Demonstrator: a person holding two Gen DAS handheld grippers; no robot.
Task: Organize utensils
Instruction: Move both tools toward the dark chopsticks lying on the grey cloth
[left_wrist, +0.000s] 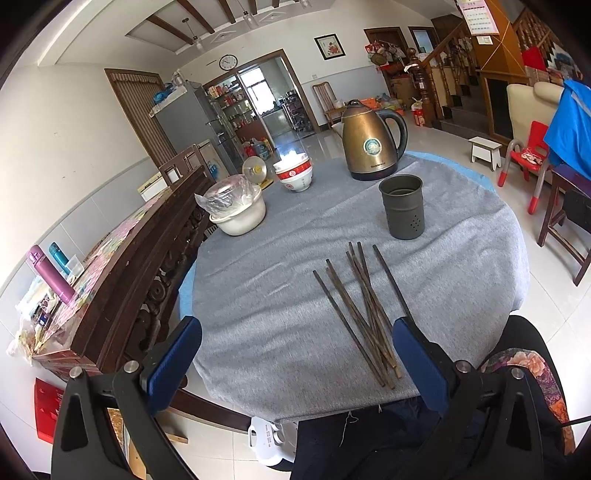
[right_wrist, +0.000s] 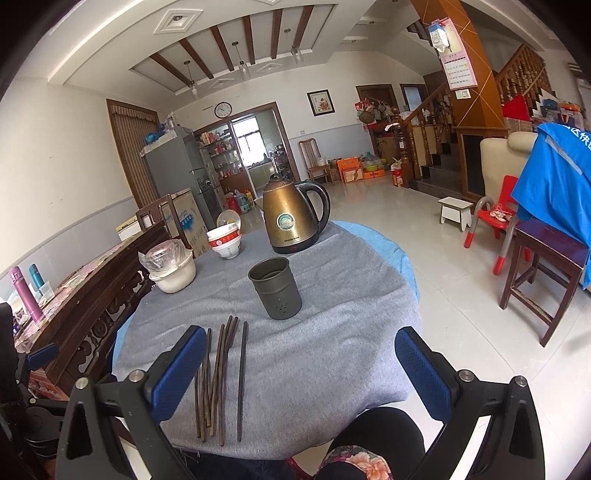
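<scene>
Several dark wooden chopsticks (left_wrist: 364, 314) lie loose and partly crossed on the grey cloth of the round table (left_wrist: 258, 295), near its front edge. Behind them stands an empty dark metal utensil holder (left_wrist: 402, 206) with holes in its side. My left gripper (left_wrist: 297, 332) hovers open above the table's near edge, the chopsticks just inside its right finger. In the right wrist view the chopsticks (right_wrist: 221, 380) lie beside the left finger of my open right gripper (right_wrist: 301, 345), with the holder (right_wrist: 275, 288) further back. Nothing is held.
A brass-coloured electric kettle (left_wrist: 371, 142) stands at the back of the table. Stacked red-and-white bowls (left_wrist: 294, 173) and a white pot with a plastic bag (left_wrist: 236, 208) sit at the back left. A carved wooden bench (left_wrist: 147, 266) borders the left side; chairs (right_wrist: 543, 266) stand right.
</scene>
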